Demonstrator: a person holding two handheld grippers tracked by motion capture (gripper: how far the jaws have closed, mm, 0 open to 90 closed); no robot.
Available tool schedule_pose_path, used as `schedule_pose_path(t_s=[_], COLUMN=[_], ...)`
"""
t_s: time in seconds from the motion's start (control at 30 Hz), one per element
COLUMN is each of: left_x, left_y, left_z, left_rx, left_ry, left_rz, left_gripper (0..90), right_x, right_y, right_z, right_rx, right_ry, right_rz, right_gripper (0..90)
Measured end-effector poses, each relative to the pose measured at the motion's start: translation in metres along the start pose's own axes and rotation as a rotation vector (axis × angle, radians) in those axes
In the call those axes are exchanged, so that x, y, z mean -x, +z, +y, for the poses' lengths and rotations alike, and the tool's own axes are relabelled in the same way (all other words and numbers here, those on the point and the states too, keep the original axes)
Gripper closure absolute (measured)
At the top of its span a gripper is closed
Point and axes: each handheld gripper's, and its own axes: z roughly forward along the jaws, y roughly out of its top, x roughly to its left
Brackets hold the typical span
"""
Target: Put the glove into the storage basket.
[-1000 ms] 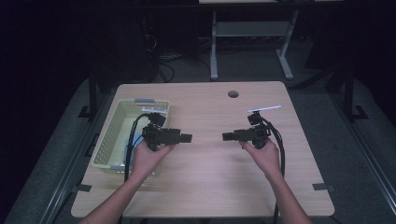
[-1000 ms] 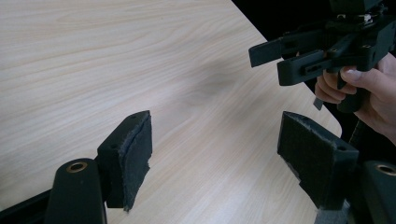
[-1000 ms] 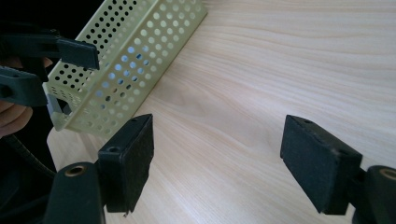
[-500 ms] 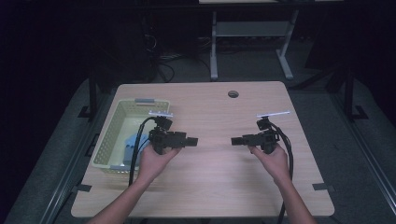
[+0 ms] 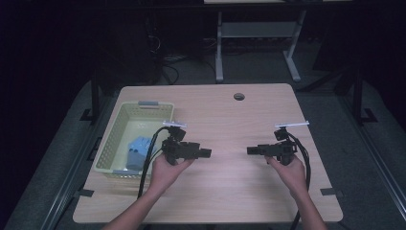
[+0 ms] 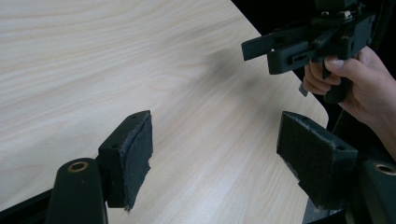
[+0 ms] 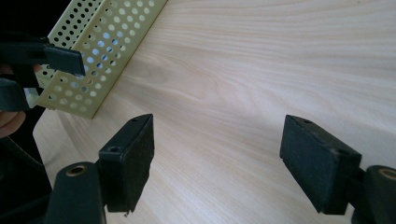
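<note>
- Left gripper [image 5: 207,153]: held in the person's left hand [image 5: 167,167] above the table [image 5: 230,191], its jaws pointing toward the right gripper. In the left gripper view the jaws stand spread wide, with nothing but bare wood between the two black pads [image 6: 135,154].
- Right gripper [image 5: 250,150]: held in the person's right hand [image 5: 289,170], its jaws pointing back at the left gripper, so the two tips face each other across a strip of bare tabletop and stay well apart. In the right gripper view its jaws are likewise spread, with wood grain alone between them.
- Cables: a black cable [image 5: 146,160] loops from the back of the left gripper down along the forearm; another trails from the right gripper beside the right wrist.
- Basket [image 5: 115,139]: a pale yellow-green perforated basket sits just behind and outward of the left gripper, near the table's left edge. Its holed wall appears beyond the left gripper in the right gripper view.
- Blue object [image 5: 139,148]: lies inside the basket, at the end nearer the person, close to the left gripper's cable; its kind cannot be told.
- Round hole [image 5: 239,96]: set in the tabletop far ahead of both grippers, near the far edge.
</note>
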Motion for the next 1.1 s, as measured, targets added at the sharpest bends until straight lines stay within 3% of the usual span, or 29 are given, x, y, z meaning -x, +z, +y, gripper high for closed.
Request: schedule_pose_path(t_s=[0.4,0.63,0.77,1.1], left_x=[0.002,0.001,0.002,0.003], left_y=[0.018,0.029,0.031,0.032], left_z=[-0.019,-0.031,-0.036,-0.051], left_rx=[-0.013,-0.023,-0.017,-0.014], left_ry=[-0.002,-0.028,-0.018,-0.013], left_rz=[-0.018,-0.043,-0.048,-0.055], left_gripper=[24.4,22.6,22.5,22.7], right_x=[0.018,0.022,0.023,0.029], right_y=[-0.012,-0.012,-0.015,-0.023], right_z=[-0.022,-0.032,-0.035,-0.051], right_rx=[0.004,-0.010,0.004,-0.001], right_ry=[0.033,0.035,0.012,0.024], right_rz=[-0.022,-0.028,-0.038,-0.039], right_gripper=[25.9,25.8,25.9,25.6])
